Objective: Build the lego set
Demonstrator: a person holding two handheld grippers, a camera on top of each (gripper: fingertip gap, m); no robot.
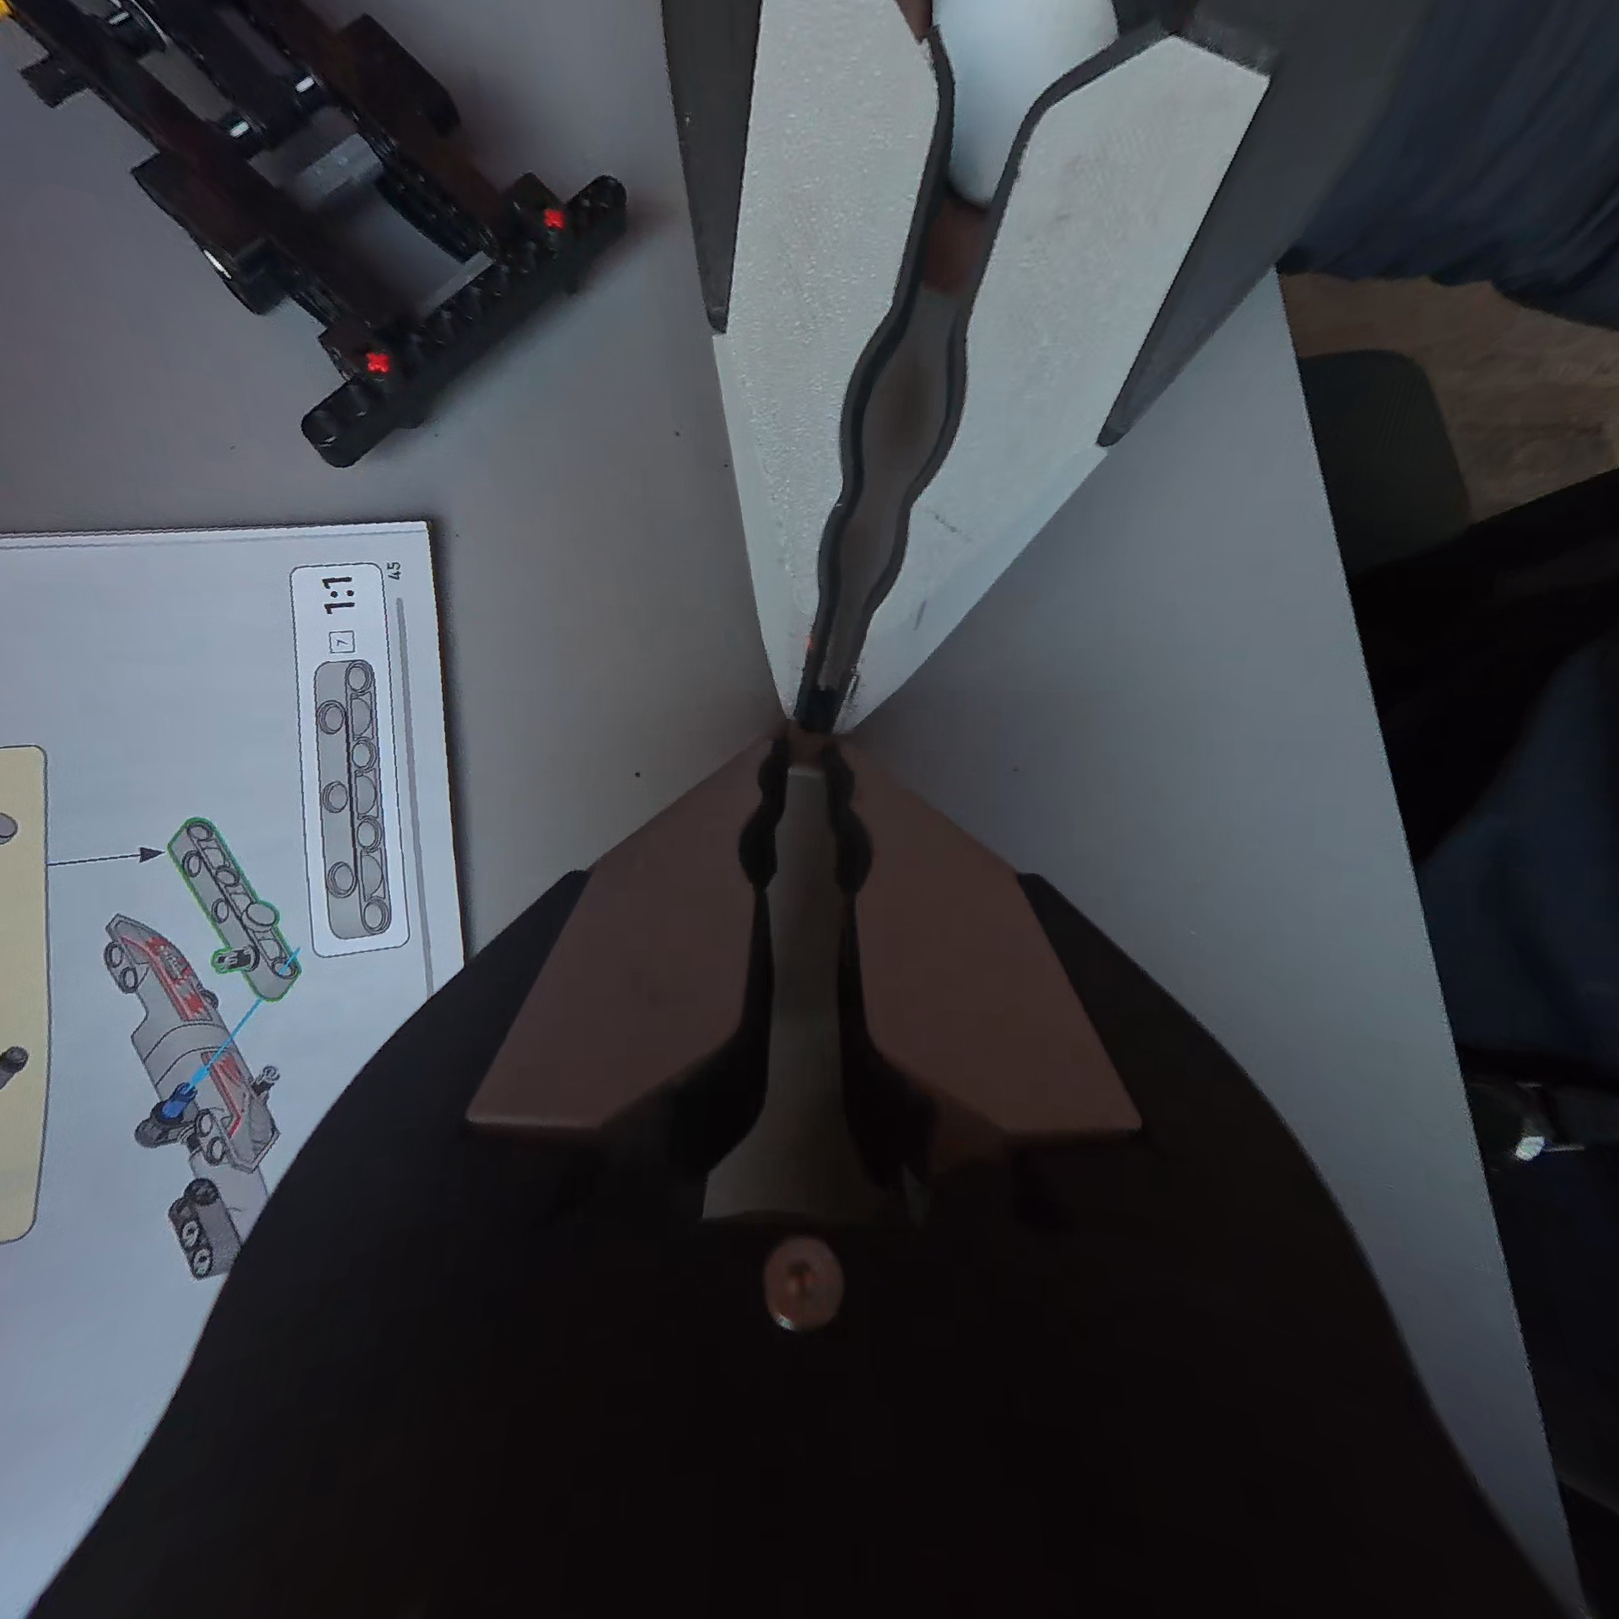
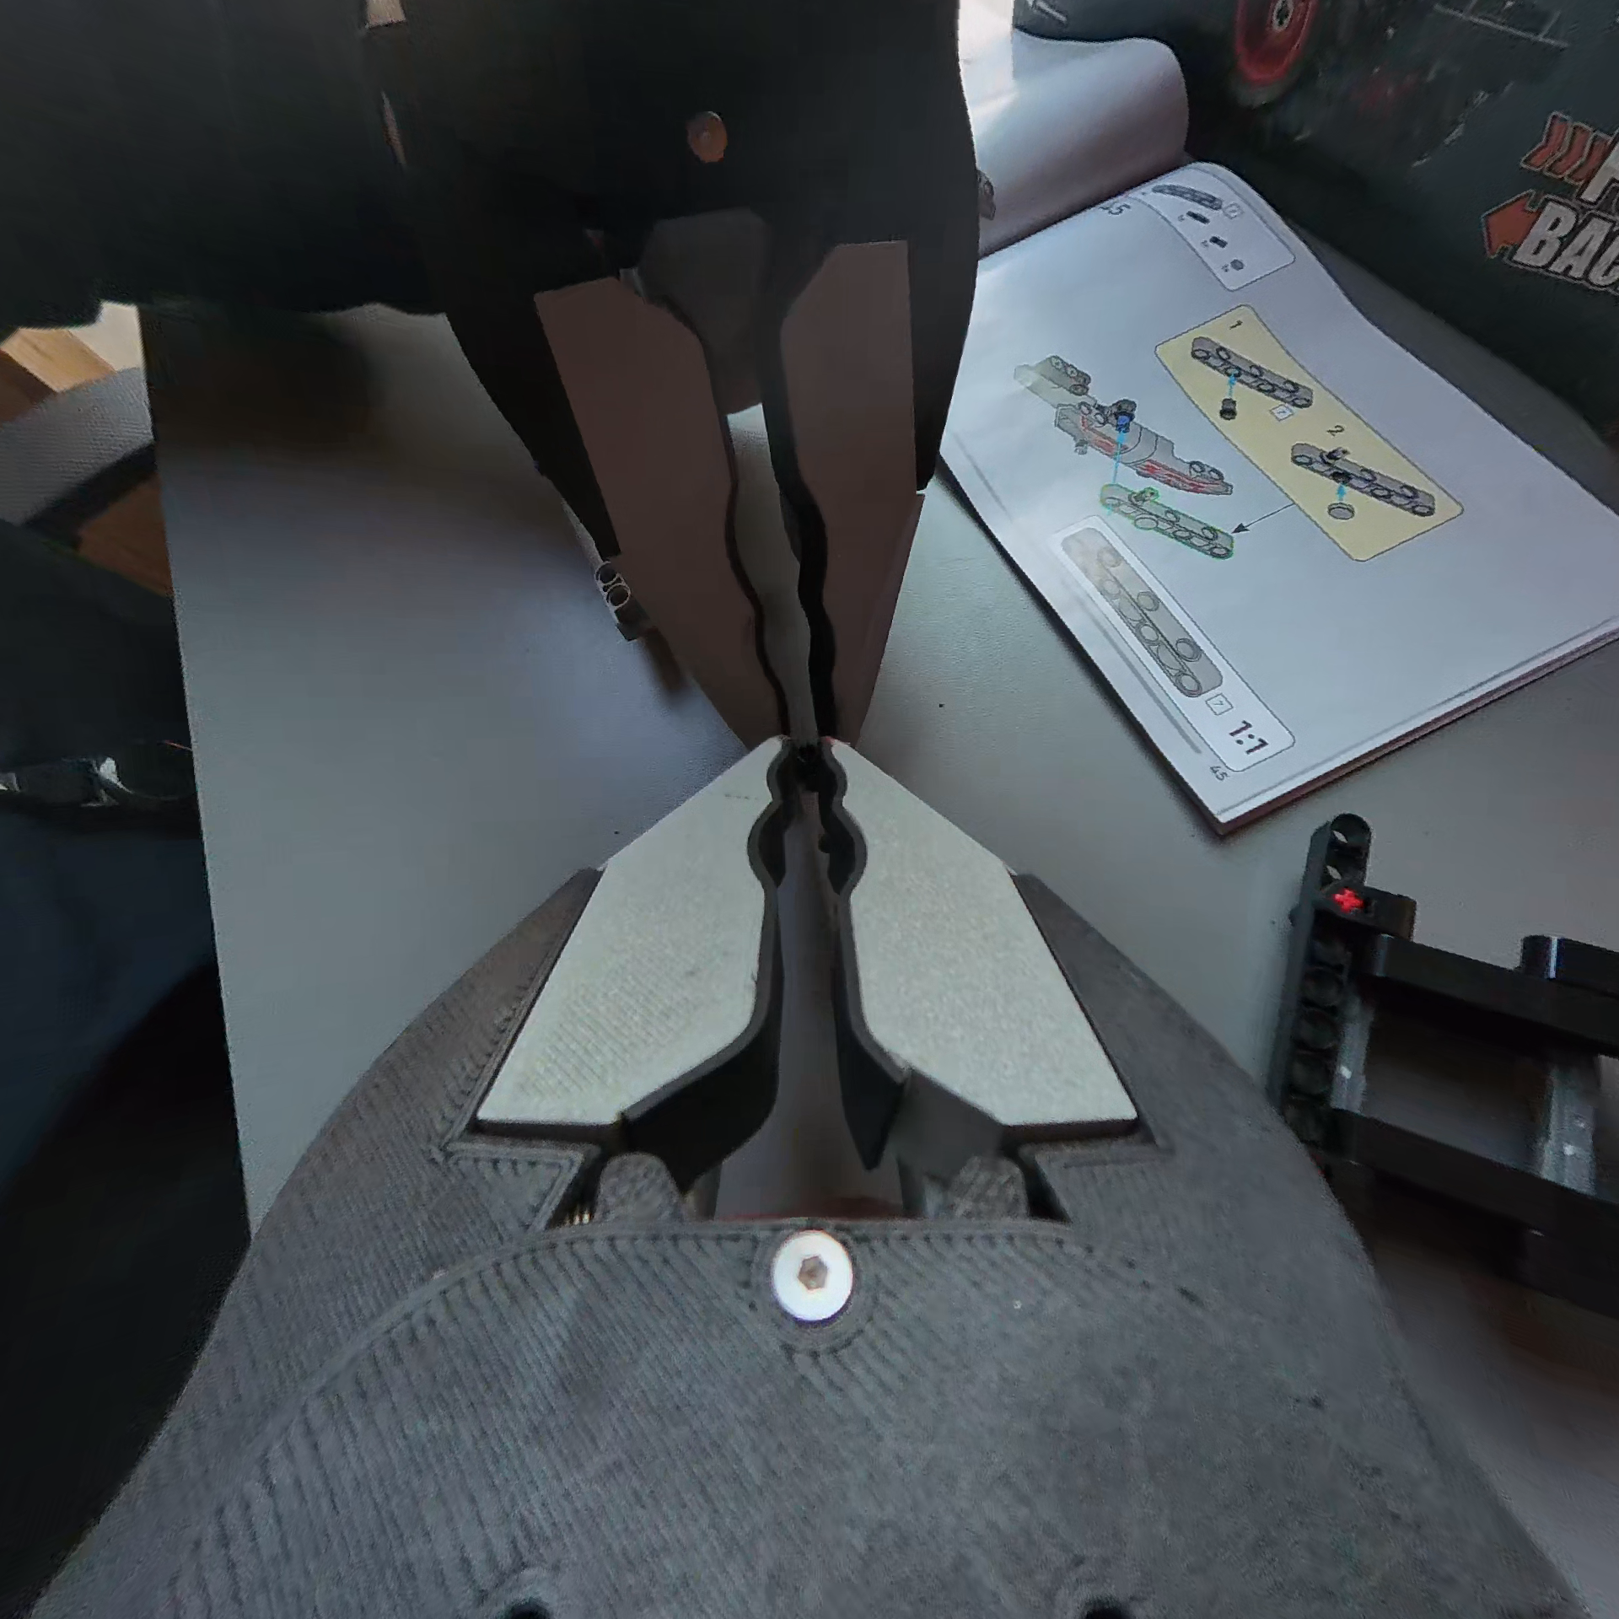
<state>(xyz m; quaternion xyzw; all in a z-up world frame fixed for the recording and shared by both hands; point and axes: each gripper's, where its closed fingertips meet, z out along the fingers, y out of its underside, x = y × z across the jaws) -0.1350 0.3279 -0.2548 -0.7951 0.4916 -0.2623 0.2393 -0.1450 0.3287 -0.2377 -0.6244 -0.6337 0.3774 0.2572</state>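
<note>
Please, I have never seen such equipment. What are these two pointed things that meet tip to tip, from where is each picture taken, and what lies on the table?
They are two handheld grippers, each with a camera looking along its fingers. The left gripper has brown fingers, the right gripper white ones. Their tips meet over a grey table, pinching a small black piece together. On the table lie an open instruction booklet and a black partly built model.

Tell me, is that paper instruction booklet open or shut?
Open: the paper instruction booklet lies flat on the grey table, a page of building diagrams showing.
</note>
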